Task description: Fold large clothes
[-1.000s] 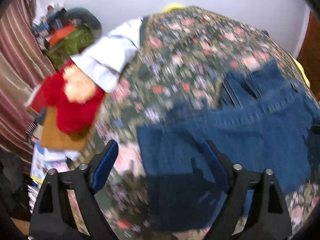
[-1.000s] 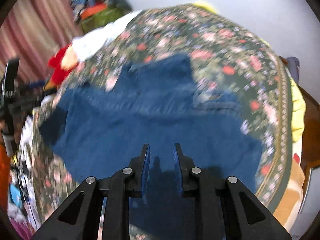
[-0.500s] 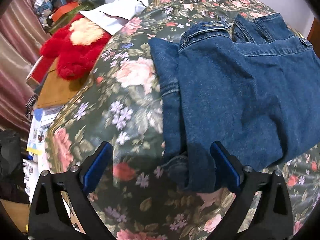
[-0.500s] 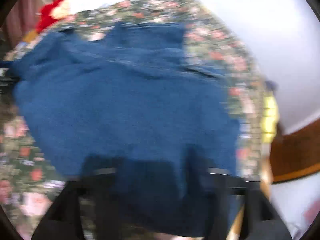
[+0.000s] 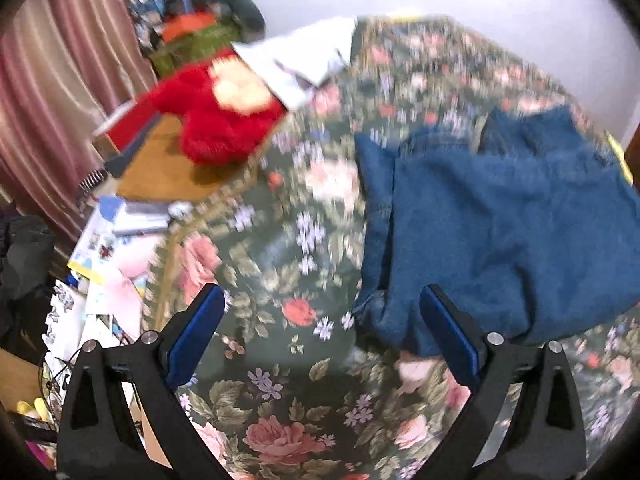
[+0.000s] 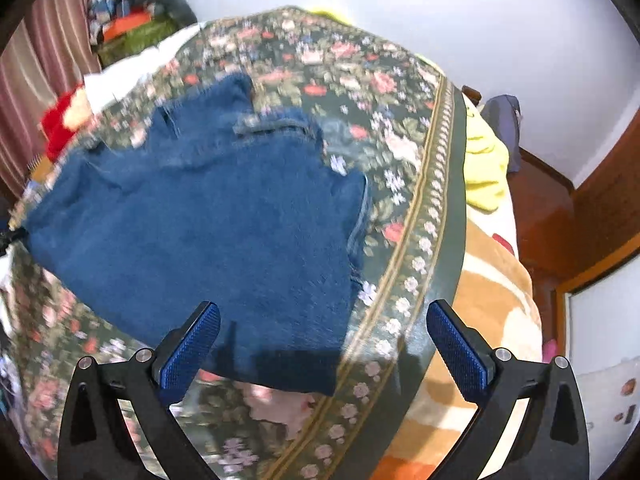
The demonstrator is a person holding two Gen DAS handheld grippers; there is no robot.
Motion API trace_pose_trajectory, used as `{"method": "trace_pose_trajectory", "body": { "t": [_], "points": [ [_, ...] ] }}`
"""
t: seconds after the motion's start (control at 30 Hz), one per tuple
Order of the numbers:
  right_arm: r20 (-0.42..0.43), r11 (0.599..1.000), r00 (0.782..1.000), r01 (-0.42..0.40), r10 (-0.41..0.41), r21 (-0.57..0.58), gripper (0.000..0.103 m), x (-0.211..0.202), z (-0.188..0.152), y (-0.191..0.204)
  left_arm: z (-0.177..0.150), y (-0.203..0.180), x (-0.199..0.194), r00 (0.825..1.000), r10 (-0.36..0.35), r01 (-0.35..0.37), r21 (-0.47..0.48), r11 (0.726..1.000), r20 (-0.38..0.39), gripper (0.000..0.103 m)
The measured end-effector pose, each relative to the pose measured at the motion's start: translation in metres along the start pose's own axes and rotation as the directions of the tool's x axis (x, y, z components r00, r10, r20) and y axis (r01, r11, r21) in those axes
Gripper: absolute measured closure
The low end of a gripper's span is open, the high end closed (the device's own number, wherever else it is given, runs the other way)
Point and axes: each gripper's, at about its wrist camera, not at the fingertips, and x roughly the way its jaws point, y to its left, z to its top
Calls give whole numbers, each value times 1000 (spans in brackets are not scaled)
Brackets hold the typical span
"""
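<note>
Room: white walls [image 6: 460,20], pink-striped curtain [image 5: 60,80] along the left side, brown wooden door [image 6: 608,208] at the right.
Bed: covered by a dark green floral bedspread [image 5: 280,240] with a gold patterned border [image 6: 424,216]; an orange and cream blanket [image 6: 488,288] shows below that border on the right side.
Jeans: blue denim jeans [image 5: 500,232], folded into a broad block, lie flat on the bedspread; waistband and pocket end points toward the far wall, and a narrower layer sticks out along the left edge.
Left hand-held gripper: left hand-held gripper [image 5: 320,328] hovers above the bedspread, jaws spread wide and holding nothing; its right finger sits over the near left corner of the jeans.
Right hand-held gripper: right hand-held gripper [image 6: 324,344] is also spread wide and empty, above the near right corner of the jeans and the border.
Bedside clutter: red plush toy [image 5: 224,120] at the left edge of the bed, touching a white cloth [image 5: 304,52] that lies on the far left corner.
Floor side: papers and booklets [image 5: 112,240] scattered beside the bed, below the toy.
Far corner: a pile of bags and boxes [image 5: 192,28] against the wall.
Right edge: yellow cloth [image 6: 484,164] on the bed beyond the border, near a grey-blue bag [image 6: 504,116].
</note>
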Motion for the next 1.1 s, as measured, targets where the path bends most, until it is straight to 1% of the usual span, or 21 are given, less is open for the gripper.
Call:
{"method": "trace_pose_trajectory", "body": {
  "t": [0.1, 0.17, 0.23, 0.3, 0.4, 0.47, 0.5, 0.53, 0.57, 0.63, 0.67, 0.73, 0.77, 0.8, 0.83, 0.87, 0.93, 0.97, 1.03, 1.07, 1.1],
  "points": [
    [51, 998, 997, -64, 63, 26, 0, -17, 11, 8, 1, -2, -17, 997, -60, 63, -55, 997, 49, 3],
    [78, 993, 991, -114, 111, 37, 0, -23, 20, 18, -1, -3, -23, 993, -108, 113, -105, 988, 54, 3],
    [91, 986, 983, -162, 158, 44, 0, -28, 24, 27, -6, -5, -21, 984, -172, 178, -166, 970, 45, 3],
    [98, 973, 971, -224, 218, 50, 0, -28, 31, 40, -15, -4, -13, 967, -253, 250, -260, 933, 22, 3],
    [71, 951, 951, -305, 301, 57, 0, -17, 39, 65, -28, -10, 10, 931, -364, 326, -378, 867, -32, 3],
    [43, 941, 942, -334, 332, 54, 0, -8, 41, 77, -38, -14, 25, 913, -403, 341, -428, 837, -61, 3],
    [23, 938, 939, -344, 344, 47, 0, -1, 42, 86, -43, -17, 32, 900, -430, 354, -457, 816, -70, 5],
    [4, 937, 937, -348, 348, 38, 0, 6, 42, 95, -46, -20, 38, 885, -459, 371, -482, 794, -74, 7],
    [-7, 937, 937, -349, 349, 34, 0, 12, 41, 100, -50, -22, 44, 865, -496, 394, -509, 765, -76, 7],
    [-45, 936, 935, -352, 352, 24, 0, 27, 38, 110, -52, -28, 60, 816, -574, 445, -562, 697, -66, 15],
    [-65, 935, 933, -354, 354, 23, 0, 35, 36, 113, -51, -32, 67, 802, -593, 454, -575, 680, -68, 18],
    [-115, 933, 926, -359, 359, 26, 0, 53, 33, 119, -48, -37, 80, 789, -611, 469, -579, 667, -63, 27],
    [-128, 933, 925, -358, 358, 31, 0, 58, 32, 119, -46, -38, 87, 785, -616, 472, -584, 661, -63, 27],
    [-146, 933, 922, -357, 359, 41, 0, 66, 30, 118, -44, -38, 96, 773, -632, 482, -600, 639, -53, 30],
    [-149, 931, 919, -361, 364, 47, 0, 69, 29, 118, -43, -36, 102, 763, -646, 492, -618, 613, -34, 31],
    [-140, 928, 918, -369, 372, 46, 0, 70, 28, 116, -40, -36, 107, 760, -650, 497, -636, 590, -9, 31],
    [-134, 925, 915, -379, 380, 30, 0, 70, 27, 116, -34, -36, 110, 771, -636, 496, -640, 586, 15, 32],
    [-137, 924, 915, -381, 380, 21, 0, 70, 27, 117, -29, -38, 111, 785, -619, 491, -635, 596, 27, 33],
    [-137, 924, 915, -383, 380, 3, 0, 71, 27, 117, -17, -44, 111, 829, -558, 461, -608, 646, 37, 35],
    [-137, 923, 915, -384, 380, -5, 0, 71, 26, 118, -11, -48, 113, 846, -532, 447, -598, 665, 40, 36],
    [-136, 922, 915, -386, 381, -16, 0, 71, 25, 119, -5, -54, 112, 873, -486, 416, -576, 704, 37, 43]
  ]
}}
